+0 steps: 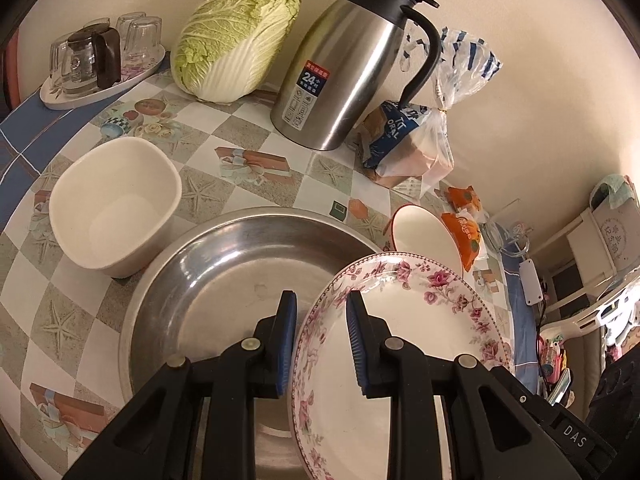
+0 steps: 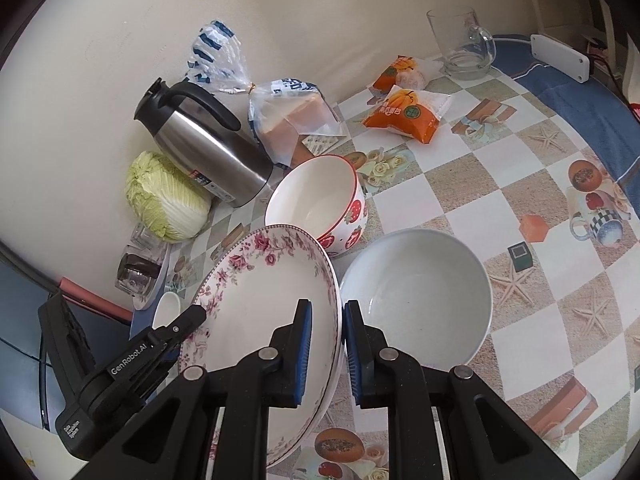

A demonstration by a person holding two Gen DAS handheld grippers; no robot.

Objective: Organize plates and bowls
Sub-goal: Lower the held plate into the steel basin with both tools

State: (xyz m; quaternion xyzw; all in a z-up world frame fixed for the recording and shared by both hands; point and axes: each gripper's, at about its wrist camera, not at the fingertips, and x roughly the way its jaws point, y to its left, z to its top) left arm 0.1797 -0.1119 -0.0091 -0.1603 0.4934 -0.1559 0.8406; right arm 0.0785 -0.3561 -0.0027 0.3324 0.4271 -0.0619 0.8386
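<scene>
Glossy checkered tablecloth (image 2: 460,184); round floral porcelain plate (image 2: 272,312) clamped at opposite rims by left gripper (image 1: 322,344) and right gripper (image 2: 325,354).

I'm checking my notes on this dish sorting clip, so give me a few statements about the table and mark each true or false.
1. Both hand-held grippers grip the floral plate. True: the left hand-held gripper and right hand-held gripper each clamp its rim.
2. The steel pan holds a bowl. False: nothing is seen in it.
3. The thermal jug stands beside the cabbage. True.
4. The strawberry bowl is stacked inside the pale bowl. False: they sit side by side.
5. The bread bag is open. False: it is tied shut.
</scene>
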